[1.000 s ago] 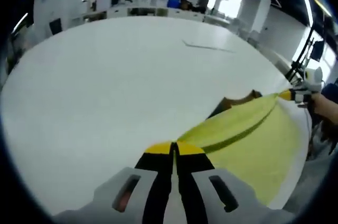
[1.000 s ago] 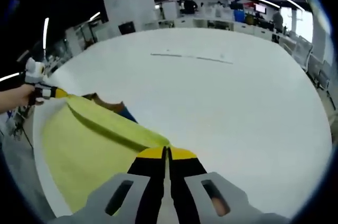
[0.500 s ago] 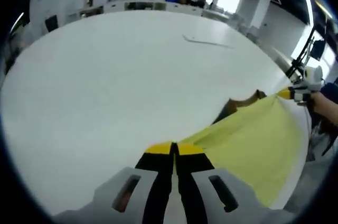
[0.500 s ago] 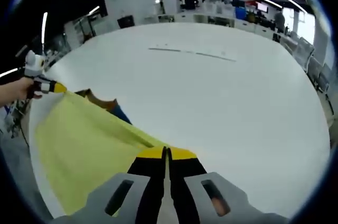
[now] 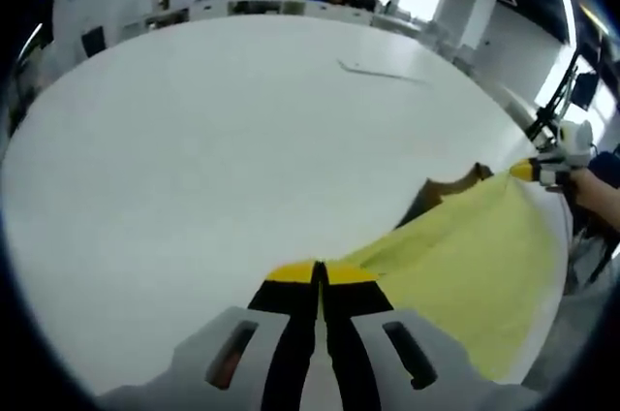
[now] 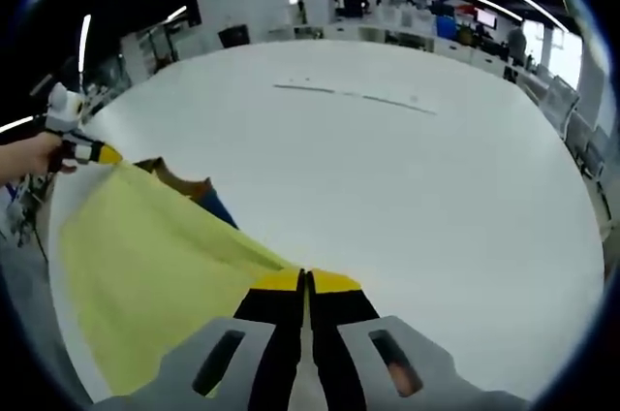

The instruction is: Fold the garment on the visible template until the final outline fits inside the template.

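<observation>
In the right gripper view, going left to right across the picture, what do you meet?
The person's hand → the left claw pinching a corner of the yellow garment → the brown and blue fabric behind its edge → the right claw, shut on the garment → bare white table.

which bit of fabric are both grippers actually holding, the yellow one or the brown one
The yellow garment: each of its two corners runs into shut jaws, the left gripper and the right gripper. The brown cloth only peeks out behind its far edge, ungripped.
</observation>
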